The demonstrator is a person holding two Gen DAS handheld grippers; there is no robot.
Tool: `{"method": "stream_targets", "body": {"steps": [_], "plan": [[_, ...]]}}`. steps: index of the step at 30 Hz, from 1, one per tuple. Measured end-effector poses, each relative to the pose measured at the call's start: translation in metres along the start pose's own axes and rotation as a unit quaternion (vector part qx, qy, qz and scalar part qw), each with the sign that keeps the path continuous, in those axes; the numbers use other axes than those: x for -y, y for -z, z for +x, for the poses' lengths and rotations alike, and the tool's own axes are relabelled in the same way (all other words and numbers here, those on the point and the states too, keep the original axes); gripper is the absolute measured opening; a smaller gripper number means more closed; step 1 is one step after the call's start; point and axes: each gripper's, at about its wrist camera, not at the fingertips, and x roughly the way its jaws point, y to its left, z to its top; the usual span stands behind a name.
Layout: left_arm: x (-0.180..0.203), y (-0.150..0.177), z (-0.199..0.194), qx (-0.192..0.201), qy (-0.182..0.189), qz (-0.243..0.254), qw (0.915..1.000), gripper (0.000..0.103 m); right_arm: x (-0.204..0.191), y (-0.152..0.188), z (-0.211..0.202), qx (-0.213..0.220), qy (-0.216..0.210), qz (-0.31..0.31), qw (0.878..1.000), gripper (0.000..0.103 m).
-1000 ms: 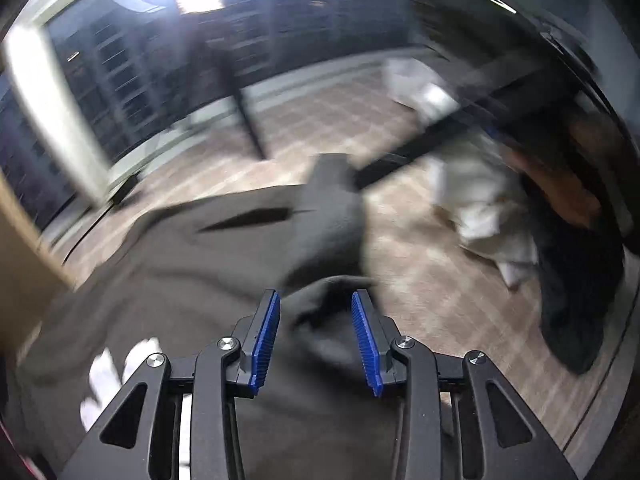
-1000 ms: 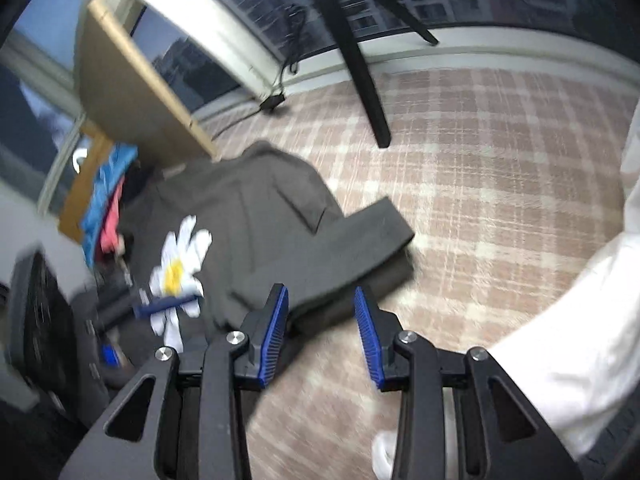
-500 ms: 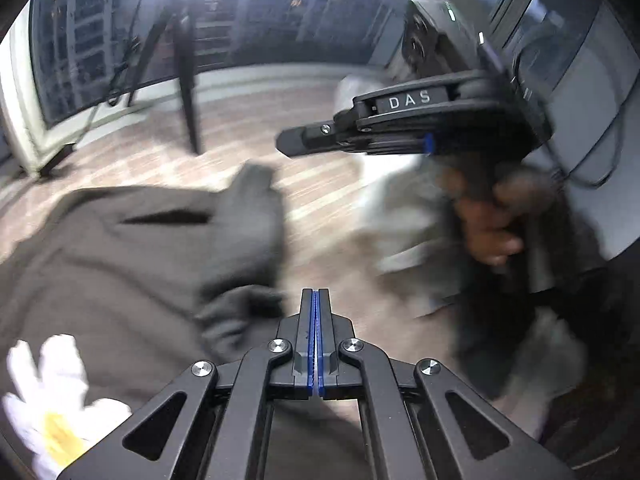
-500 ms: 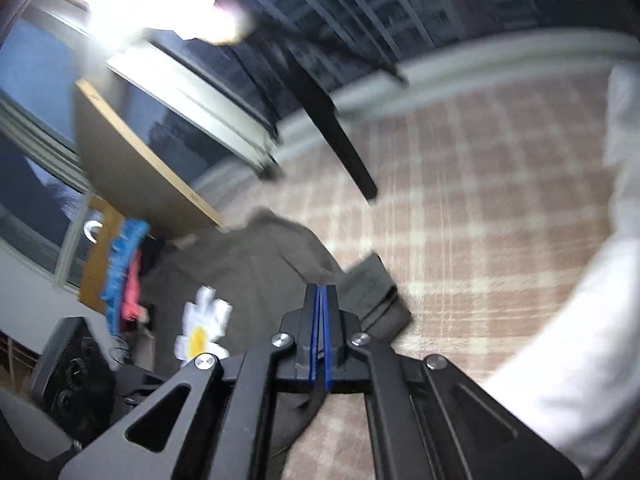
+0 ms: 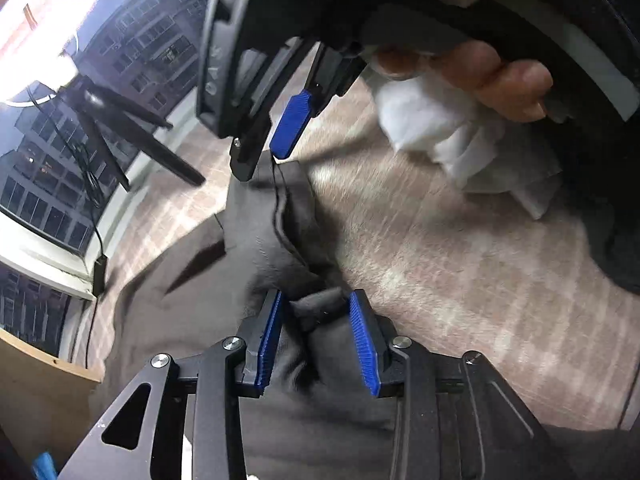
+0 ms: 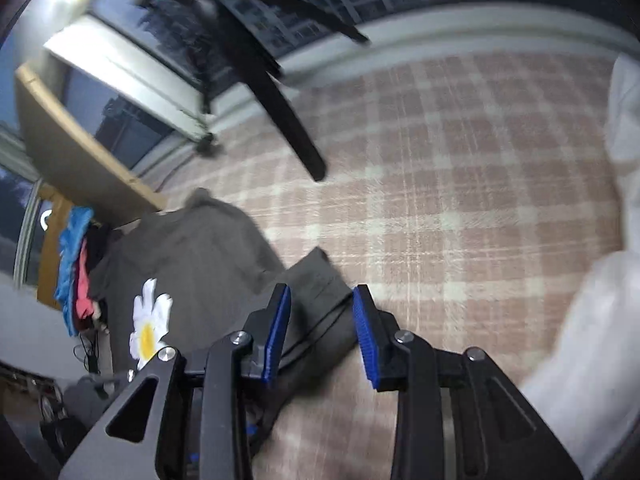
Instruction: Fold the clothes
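A dark grey sweatshirt point(image 6: 192, 264) with a white daisy print point(image 6: 150, 324) lies on the checked carpet. Its sleeve point(image 5: 276, 224) runs across the floor away from the left wrist camera. My left gripper point(image 5: 318, 320) is open, with a bunched fold of the sleeve point(image 5: 320, 304) between its blue pads. My right gripper point(image 6: 320, 312) is also open and straddles the sleeve's cuff end point(image 6: 316, 280). In the left wrist view the right gripper point(image 5: 262, 162) hangs just over the cuff, held by a hand point(image 5: 480, 76).
A black tripod leg point(image 6: 288, 120) stands on the carpet point(image 6: 460, 200) beyond the sweatshirt. A wooden board point(image 6: 80, 148) and a stack of coloured clothes point(image 6: 74, 264) are at the left. White cloth point(image 6: 592, 320) lies at the right, also visible as white cloth point(image 5: 460, 140).
Half a second ago both grippers were shut above the floor. Both have opened and come down onto the sleeve, the left at its bunched part, the right at the cuff.
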Motion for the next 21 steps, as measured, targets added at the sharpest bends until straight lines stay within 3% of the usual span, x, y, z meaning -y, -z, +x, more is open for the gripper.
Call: {"method": "stream_targets", "body": {"steps": [1,2,3,6,11,14,17,21], "plan": [[-0.002,0.001,0.005,-0.006,0.004,-0.007,1.0,0.016,0.002,0.0,0.002,0.003,-0.011,0.005,1.0,0.029],[-0.007,0.001,0.004,-0.001,0.018,-0.025,0.9995,0.012,0.002,0.001,-0.004,0.014,-0.018,0.002,1.0,0.01],[-0.016,0.002,0.0,0.006,0.041,-0.049,0.9979,0.008,0.002,0.002,-0.009,0.025,-0.024,-0.002,0.999,0.002],[-0.04,0.007,-0.015,0.03,0.112,-0.121,0.9858,0.007,0.001,0.005,-0.028,0.053,-0.043,-0.011,0.998,0.003],[-0.048,0.006,-0.039,0.076,0.21,-0.197,0.9546,0.007,-0.001,0.01,-0.069,0.084,-0.058,-0.02,0.995,0.003],[-0.048,0.004,-0.053,0.1,0.267,-0.234,0.9295,0.007,0.003,0.017,-0.09,0.106,-0.037,-0.022,0.993,0.002],[-0.047,0.003,-0.067,0.124,0.322,-0.27,0.8991,0.007,0.01,0.025,-0.115,0.119,-0.019,-0.022,0.992,0.002],[-0.032,0.008,-0.049,0.116,0.339,-0.297,0.8852,0.007,0.022,0.031,-0.138,0.129,0.059,-0.027,0.99,0.002]]}}
